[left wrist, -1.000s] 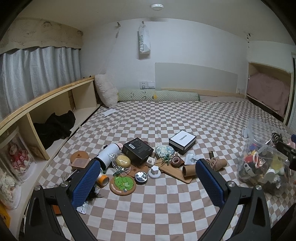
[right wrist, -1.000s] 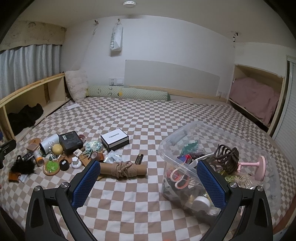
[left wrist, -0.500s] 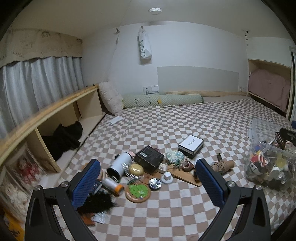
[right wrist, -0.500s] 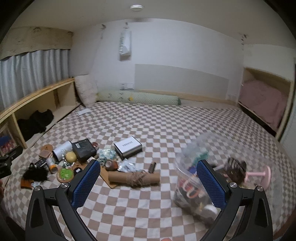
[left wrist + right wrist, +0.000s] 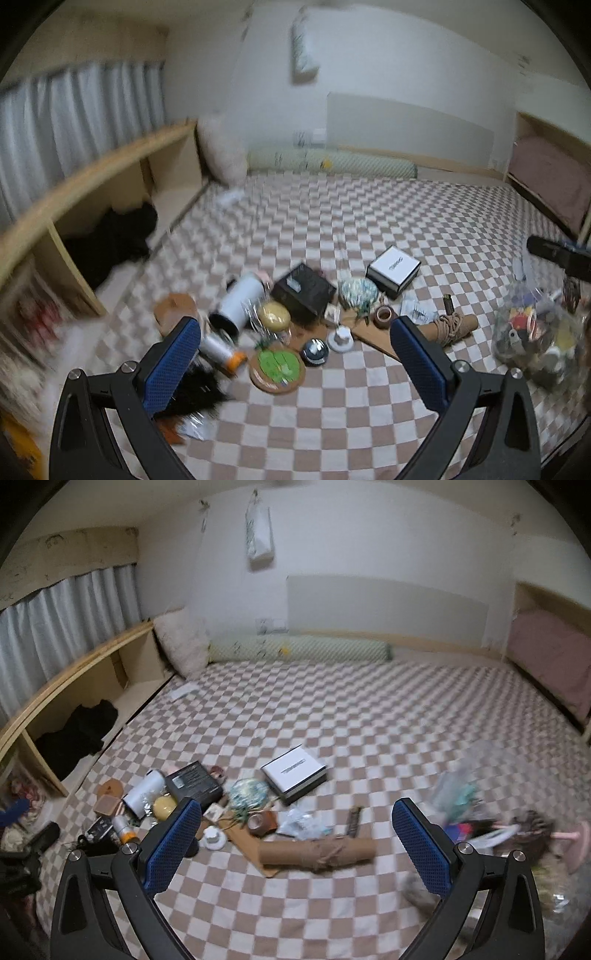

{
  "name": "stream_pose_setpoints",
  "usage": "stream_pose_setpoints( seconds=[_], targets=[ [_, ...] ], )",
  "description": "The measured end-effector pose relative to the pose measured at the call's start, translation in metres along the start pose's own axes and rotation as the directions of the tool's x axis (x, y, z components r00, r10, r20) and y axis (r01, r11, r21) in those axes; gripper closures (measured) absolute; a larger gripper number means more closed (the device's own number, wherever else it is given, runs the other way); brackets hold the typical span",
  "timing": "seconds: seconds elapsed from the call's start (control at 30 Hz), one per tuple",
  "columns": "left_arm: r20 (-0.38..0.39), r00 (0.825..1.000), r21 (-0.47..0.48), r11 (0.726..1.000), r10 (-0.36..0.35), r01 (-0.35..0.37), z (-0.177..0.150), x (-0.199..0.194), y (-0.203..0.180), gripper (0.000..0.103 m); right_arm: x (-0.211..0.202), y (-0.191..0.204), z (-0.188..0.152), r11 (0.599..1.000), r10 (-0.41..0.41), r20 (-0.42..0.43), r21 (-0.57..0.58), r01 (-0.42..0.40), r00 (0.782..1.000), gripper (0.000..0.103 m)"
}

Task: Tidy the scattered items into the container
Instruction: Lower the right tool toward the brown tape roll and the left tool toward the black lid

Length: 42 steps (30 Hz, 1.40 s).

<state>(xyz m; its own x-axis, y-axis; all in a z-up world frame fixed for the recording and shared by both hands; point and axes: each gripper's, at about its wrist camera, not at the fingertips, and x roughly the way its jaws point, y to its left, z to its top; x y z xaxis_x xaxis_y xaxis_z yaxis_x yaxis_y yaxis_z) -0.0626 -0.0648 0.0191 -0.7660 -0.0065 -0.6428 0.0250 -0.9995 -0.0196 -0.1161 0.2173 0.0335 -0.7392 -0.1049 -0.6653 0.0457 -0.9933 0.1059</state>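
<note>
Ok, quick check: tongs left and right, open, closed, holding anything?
Left tongs: open, holding nothing.
Right tongs: open, holding nothing.

Left gripper [image 5: 295,360] spread wide above scattered items [image 5: 306,314]

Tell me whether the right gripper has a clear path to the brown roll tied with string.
Probably yes. The right gripper is open and empty, and the brown roll lies on the checked cover straight ahead between its fingers, with nothing on top of it.
</note>
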Motion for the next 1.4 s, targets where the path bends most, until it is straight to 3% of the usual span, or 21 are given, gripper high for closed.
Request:
stream_pose_setpoints(
  seconds=[0.1, 0.2, 0.27, 0.73, 0.87, 1.17, 1.4],
  targets=[
    [-0.067, 0.998, -0.057, 0.998, -0.007, 0.003, -0.006, 0.030, 0.009, 0.000, 0.035, 0.008, 0.003, 1.000, 0.027, -0.070, 0.015, -0.026, 0.997, 0.004],
    [-0.102, 0.994, -0.041, 0.998, 0.035, -0.039, -0.009, 0.054, 0.009, 0.000, 0.068, 0.016, 0.002, 1.000, 0.013, -0.122, -0.008, -0.014, 0.992, 0.015],
    [-0.118, 0.992, -0.036, 0.998, 0.045, -0.050, -0.011, 0.068, 0.008, 0.000, 0.091, 0.022, -0.003, 0.999, 0.005, -0.160, -0.034, -0.010, 0.987, 0.027],
    [-0.225, 0.965, 0.097, 0.989, 0.133, -0.113, -0.023, 0.164, -0.020, 0.000, 0.203, 0.025, -0.030, 0.992, -0.026, -0.341, -0.127, -0.019, 0.940, 0.038],
    [-0.251, 0.951, 0.165, 0.976, 0.182, -0.144, -0.032, 0.185, -0.032, 0.000, 0.226, 0.013, -0.030, 0.998, 0.022, -0.406, -0.053, -0.047, 0.914, 0.055],
    [-0.269, 0.916, 0.317, 0.925, 0.298, -0.208, -0.051, 0.223, -0.057, 0.000, 0.263, 0.010, -0.035, 0.994, 0.109, -0.491, 0.031, -0.107, 0.864, 0.056],
    [-0.310, 0.892, 0.346, 0.913, 0.328, -0.215, -0.060, 0.245, -0.061, 0.000, 0.280, 0.024, -0.041, 0.992, 0.113, -0.511, 0.018, -0.121, 0.852, 0.056]
  ],
)
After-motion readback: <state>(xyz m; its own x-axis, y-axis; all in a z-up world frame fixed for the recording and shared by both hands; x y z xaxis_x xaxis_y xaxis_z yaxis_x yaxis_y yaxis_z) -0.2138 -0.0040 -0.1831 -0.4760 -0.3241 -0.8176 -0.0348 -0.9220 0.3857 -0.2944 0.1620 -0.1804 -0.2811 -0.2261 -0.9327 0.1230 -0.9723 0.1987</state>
